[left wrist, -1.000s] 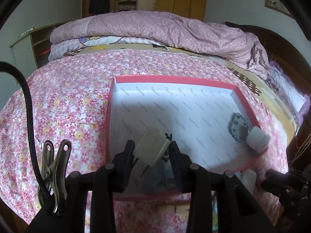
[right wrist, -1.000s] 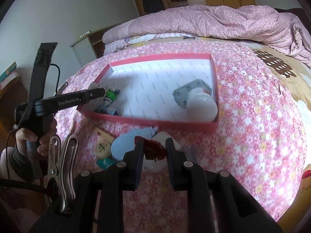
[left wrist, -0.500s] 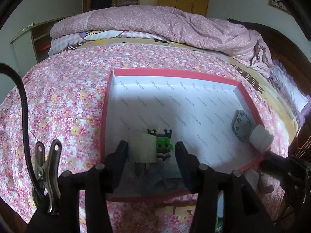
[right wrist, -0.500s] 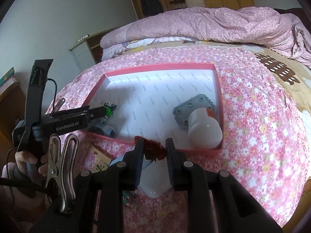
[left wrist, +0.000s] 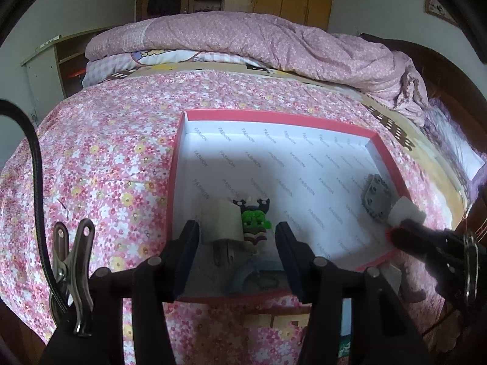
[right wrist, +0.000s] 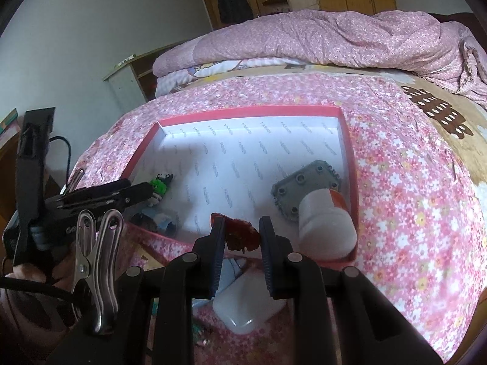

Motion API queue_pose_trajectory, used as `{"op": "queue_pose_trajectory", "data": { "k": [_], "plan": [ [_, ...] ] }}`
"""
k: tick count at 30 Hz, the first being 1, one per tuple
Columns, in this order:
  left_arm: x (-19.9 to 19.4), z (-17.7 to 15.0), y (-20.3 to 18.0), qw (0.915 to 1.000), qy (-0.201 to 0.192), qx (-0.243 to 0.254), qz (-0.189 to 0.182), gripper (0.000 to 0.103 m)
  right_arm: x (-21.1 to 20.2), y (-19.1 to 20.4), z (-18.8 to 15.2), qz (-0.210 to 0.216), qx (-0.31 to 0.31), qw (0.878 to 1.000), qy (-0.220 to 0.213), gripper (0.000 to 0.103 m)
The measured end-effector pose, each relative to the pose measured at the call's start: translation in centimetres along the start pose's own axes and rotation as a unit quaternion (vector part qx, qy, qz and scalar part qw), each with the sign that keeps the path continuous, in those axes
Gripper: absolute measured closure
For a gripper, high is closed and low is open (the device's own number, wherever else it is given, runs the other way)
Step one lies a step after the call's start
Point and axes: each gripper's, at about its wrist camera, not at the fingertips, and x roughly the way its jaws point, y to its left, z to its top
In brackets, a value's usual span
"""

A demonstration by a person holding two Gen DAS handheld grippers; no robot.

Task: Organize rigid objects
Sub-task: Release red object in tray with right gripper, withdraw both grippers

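1. Left wrist view: my left gripper (left wrist: 237, 237) stands parted over the near left corner of the box (left wrist: 274, 112). Nothing is pinched. A beige plug (left wrist: 223, 222) and a green figure (left wrist: 255, 223) lie on the box floor between the fingers, free of both pads.
2. Just nearer, a blue ring-shaped piece (left wrist: 243, 275) lies against the near wall.
3. Right wrist view: my right gripper (right wrist: 242, 232) is clamped on a small red toy (right wrist: 242, 234), held above the box's near rim.
4. Beyond it, in the right corner, a white bottle (right wrist: 327, 228) lies on its side, overlapping a grey plate (right wrist: 301, 185).
5. Outside the box, under the fingers, a white case (right wrist: 246, 313) lies on the floral bedspread (right wrist: 411, 197).
6. Far end: a heaped quilt (right wrist: 334, 36).
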Motion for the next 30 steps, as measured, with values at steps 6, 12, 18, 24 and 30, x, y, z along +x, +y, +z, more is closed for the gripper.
{"op": "queue_pose_trajectory", "data": {
  "k": [6, 12, 18, 24, 30],
  "plan": [
    [-0.5, -0.4, -0.2, 1.0, 0.002, 0.0, -0.007, 0.048, 0.6, 0.1, 0.4, -0.019, 0.003, 1.0, 0.0, 0.08],
    [-1.1, -0.6, -0.4, 0.9999, 0.002, 0.002, -0.013, 0.048, 0.7, -0.5, 0.6, -0.022, 0.013, 1.0, 0.001, 0.071],
    [-1.5, -1.0, -0.9, 0.9998, 0.004, 0.007, -0.019, 0.048, 0.2, -0.5, 0.5, -0.02, 0.013, 1.0, -0.001, 0.07],
    [-2.2, -1.6, -1.3, 0.9995, 0.008, 0.012, -0.028, 0.048, -0.6, -0.2, -0.2, -0.02, 0.004, 1.0, 0.0, 0.07],
    [-3.1, -2.6, -1.5, 0.9991, 0.012, 0.014, -0.038, 0.048, -2.1, 0.2, -1.2, -0.024, -0.013, 1.0, -0.005, 0.07]
  ]
}}
